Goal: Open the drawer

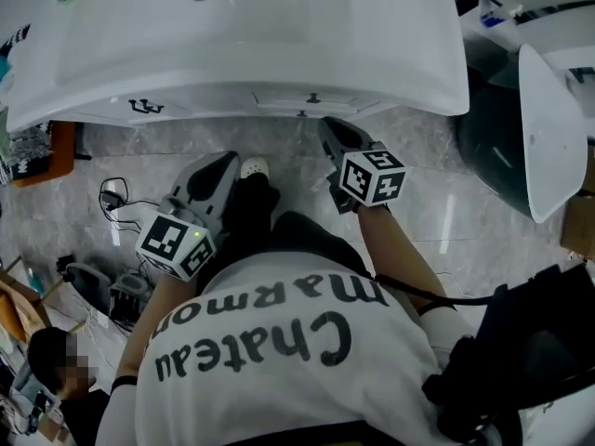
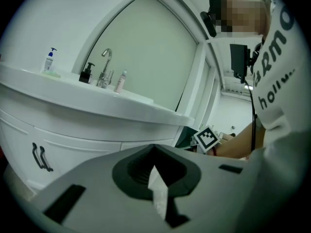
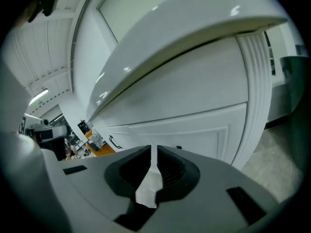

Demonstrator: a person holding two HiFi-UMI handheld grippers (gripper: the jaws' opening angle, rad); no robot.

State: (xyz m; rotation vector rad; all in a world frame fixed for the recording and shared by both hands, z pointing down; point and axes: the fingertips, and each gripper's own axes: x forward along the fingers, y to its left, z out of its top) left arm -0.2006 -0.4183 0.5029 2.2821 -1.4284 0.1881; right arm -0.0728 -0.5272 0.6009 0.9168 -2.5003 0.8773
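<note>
In the head view both forearms are reaching up the frame from the person's white shirt [image 1: 232,407] toward the washbasin [image 1: 260,35], which is filling the top. The right gripper [image 1: 332,134] is leading at centre right. Its tip is lying just below the basin's rim in the picture and pointing at the cabinet front. The left gripper [image 1: 223,165] is hanging lower and further left, over the marble floor [image 1: 446,221], apart from the cabinet. Both are tilting slightly downward.

The left gripper's fingers [image 2: 133,171] are meeting at their tips with nothing between them. The right gripper's fingers [image 3: 170,171] are sitting all but together, showing only a hairline slit and gripping nothing.

The drawer [image 1: 311,103] is sitting closed under the basin at top centre, where the overhang is hiding most of it. In the right gripper view the drawer [image 3: 194,130] is showing just above the fingers, with a small dark knob [image 3: 179,147] peeping over the gripper's body. The hands themselves are lying hidden beneath the grippers. In the left gripper view the gripper's body is covering the cabinet's lower part, leaving a dark door handle [image 2: 41,157] showing at the left.
</note>
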